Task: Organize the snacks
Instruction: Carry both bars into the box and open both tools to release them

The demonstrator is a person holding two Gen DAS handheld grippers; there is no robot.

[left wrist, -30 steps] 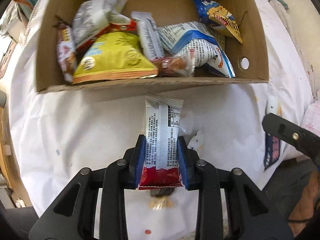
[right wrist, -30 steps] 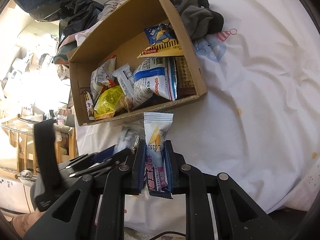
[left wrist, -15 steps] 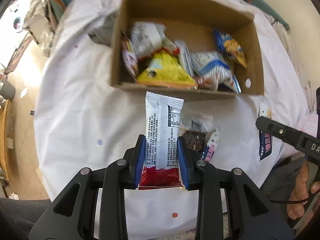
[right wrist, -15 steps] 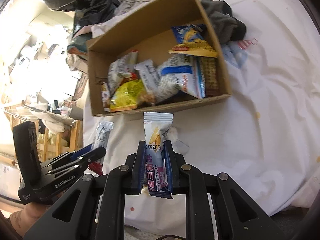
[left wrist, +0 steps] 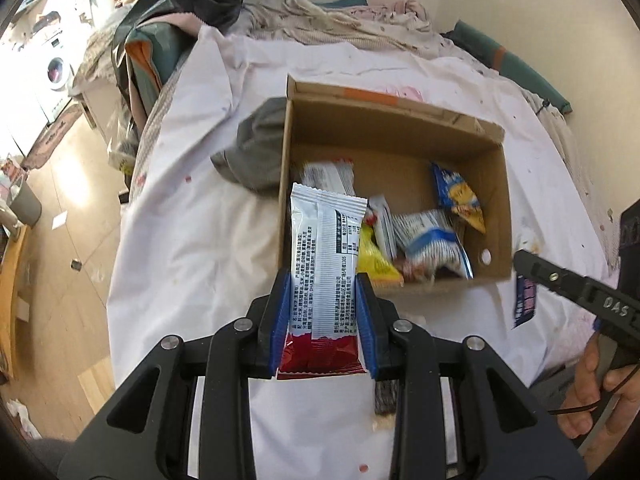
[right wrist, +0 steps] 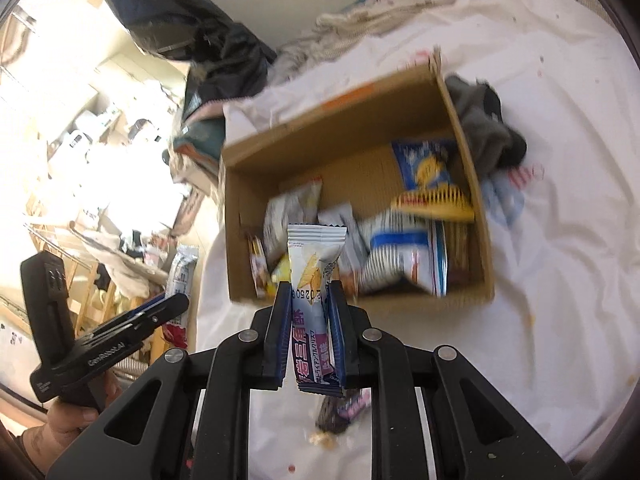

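My left hand-held gripper is clamped on a white-and-red snack packet, held above the white bed sheet just at the near left corner of the cardboard box. The box sits on the bed, already holding several snack bags. My right hand-held gripper is closed tight on a slim white-and-purple snack bar, held in front of the box's near wall.

Bed cover: white stained sheet, wrinkled.
Clothing: crumpled grey garment touching the box's outer wall.
Appliance: white front-loading washing machine, far left.
Floor: pale wooden floorboards.
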